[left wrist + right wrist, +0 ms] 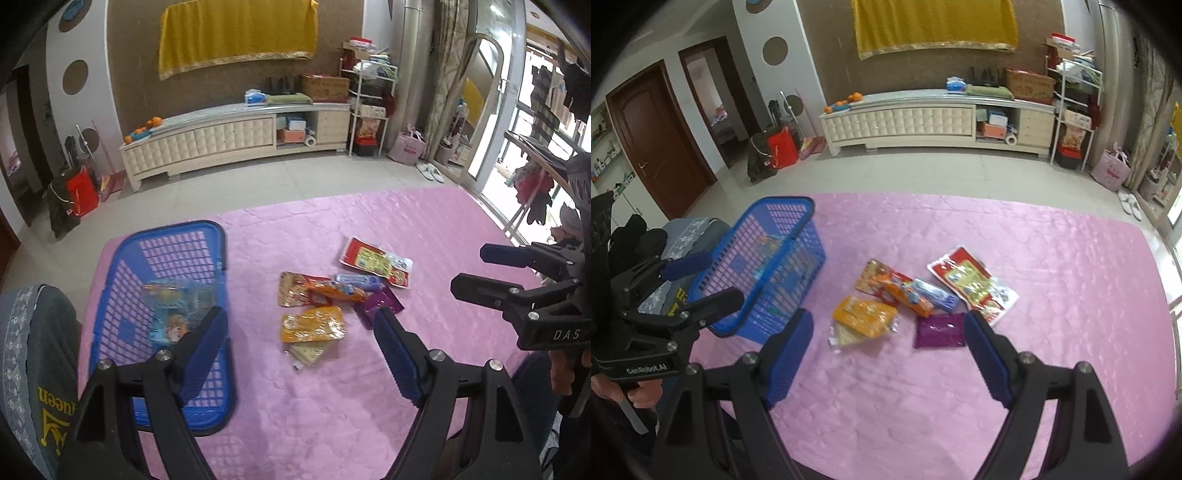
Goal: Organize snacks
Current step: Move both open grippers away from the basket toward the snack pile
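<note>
A blue plastic basket (pixel 221 243) (pixel 809 206) stands on the left of a pink mat (pixel 406 229) and holds a light blue snack packet (pixel 173 314). Several snack packets lie in a loose pile at the mat's middle: an orange-yellow one (pixel 314 325) (pixel 864 315), a purple one (pixel 380 304) (pixel 938 330), a red and white one (pixel 373 258) (pixel 975 284) and a blue one (pixel 356 282) (pixel 934 293). My left gripper (pixel 301 334) is open and empty, above the mat beside the basket. My right gripper (pixel 886 334) is open and empty, above the pile's near side.
The mat lies on a tiled floor. A white TV cabinet (pixel 236 136) stands along the far wall, with a rack of boxes (pixel 369 107) at its right. A red bag (pixel 83 194) stands at the left. A glass door (pixel 491 110) is at the right.
</note>
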Tool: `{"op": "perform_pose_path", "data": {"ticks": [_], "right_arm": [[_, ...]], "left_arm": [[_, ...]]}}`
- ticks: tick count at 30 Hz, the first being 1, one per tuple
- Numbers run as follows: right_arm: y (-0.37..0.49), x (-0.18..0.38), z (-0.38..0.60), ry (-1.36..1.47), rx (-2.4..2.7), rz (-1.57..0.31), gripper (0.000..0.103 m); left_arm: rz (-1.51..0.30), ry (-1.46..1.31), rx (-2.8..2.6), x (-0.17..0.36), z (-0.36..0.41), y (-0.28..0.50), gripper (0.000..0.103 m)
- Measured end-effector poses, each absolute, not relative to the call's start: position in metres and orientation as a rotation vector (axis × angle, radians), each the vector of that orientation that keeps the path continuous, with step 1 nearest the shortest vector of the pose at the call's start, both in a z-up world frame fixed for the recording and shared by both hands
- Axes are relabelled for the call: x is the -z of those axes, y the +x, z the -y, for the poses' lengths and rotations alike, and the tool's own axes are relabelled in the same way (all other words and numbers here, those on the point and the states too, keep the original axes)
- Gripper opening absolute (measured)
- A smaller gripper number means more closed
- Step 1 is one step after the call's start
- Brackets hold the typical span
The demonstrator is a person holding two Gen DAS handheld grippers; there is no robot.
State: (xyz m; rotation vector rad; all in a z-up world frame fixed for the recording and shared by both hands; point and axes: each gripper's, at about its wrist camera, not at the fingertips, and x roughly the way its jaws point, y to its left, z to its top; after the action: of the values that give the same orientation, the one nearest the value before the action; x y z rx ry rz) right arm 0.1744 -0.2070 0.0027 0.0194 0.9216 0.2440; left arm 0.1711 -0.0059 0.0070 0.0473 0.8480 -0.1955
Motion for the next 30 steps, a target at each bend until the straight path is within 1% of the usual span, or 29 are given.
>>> {"op": "perform_pose_path", "data": {"ticks": [8, 14, 30], "right_arm": [[0.175, 0.018, 0.237, 0.057, -0.215, -0.975, 0.086], [0.184, 0.044, 0.254, 0.079, -0.201, -1.025, 0.086], [0.226, 0.121, 0.278, 0.079, -0.184, -1.159, 0.086]], "left_arm": [[-0.898, 0.065, 0.211, 0.012, 0.036, 0.185, 0.079], [-0.946, 0.077, 0.203, 0.037, 0.050, 0.196, 0.079], [-1.071, 0.048, 0.167, 0.111, 0.058, 0.230, 0.079]]}}
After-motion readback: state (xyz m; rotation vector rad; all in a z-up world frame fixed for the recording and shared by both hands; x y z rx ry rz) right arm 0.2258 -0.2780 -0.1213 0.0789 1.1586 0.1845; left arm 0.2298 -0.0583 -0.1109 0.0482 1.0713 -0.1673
